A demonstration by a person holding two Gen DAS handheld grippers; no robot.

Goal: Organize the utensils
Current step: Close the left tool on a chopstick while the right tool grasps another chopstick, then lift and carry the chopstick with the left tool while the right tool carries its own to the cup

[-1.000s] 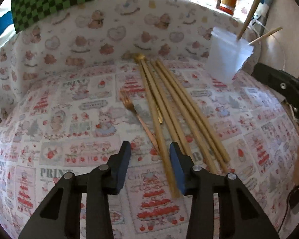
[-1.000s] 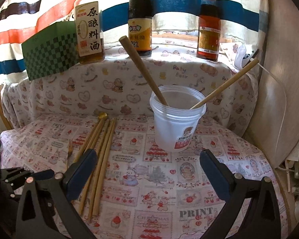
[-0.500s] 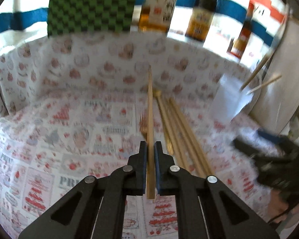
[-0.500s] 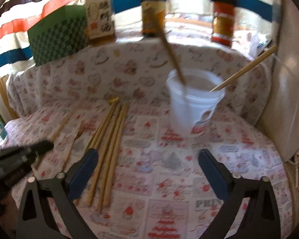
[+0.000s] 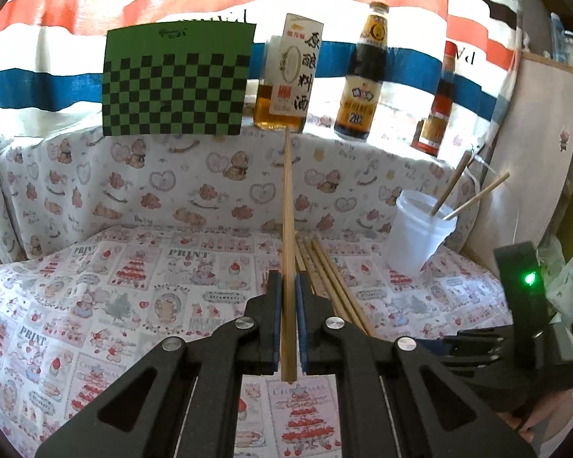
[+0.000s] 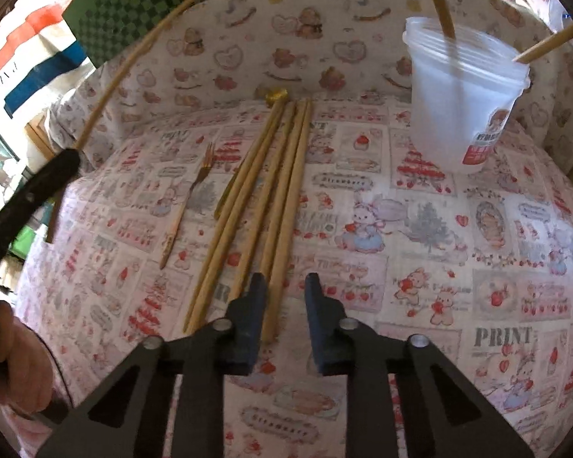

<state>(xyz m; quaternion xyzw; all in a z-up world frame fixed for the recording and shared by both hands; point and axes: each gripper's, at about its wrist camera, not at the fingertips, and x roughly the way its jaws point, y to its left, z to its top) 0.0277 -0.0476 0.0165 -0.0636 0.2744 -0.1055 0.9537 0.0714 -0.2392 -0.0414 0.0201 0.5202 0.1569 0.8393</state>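
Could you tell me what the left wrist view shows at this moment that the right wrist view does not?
Only the left wrist view shows the left gripper shut on one chopstick, and the full sauce bottles on the ledge.

Only the right wrist view shows the right gripper, jaws just closing around the near end of a chopstick on the cloth with a gap still visible, and the fork in full.

Both show the plastic cup holding two sticks and the green checkered board.
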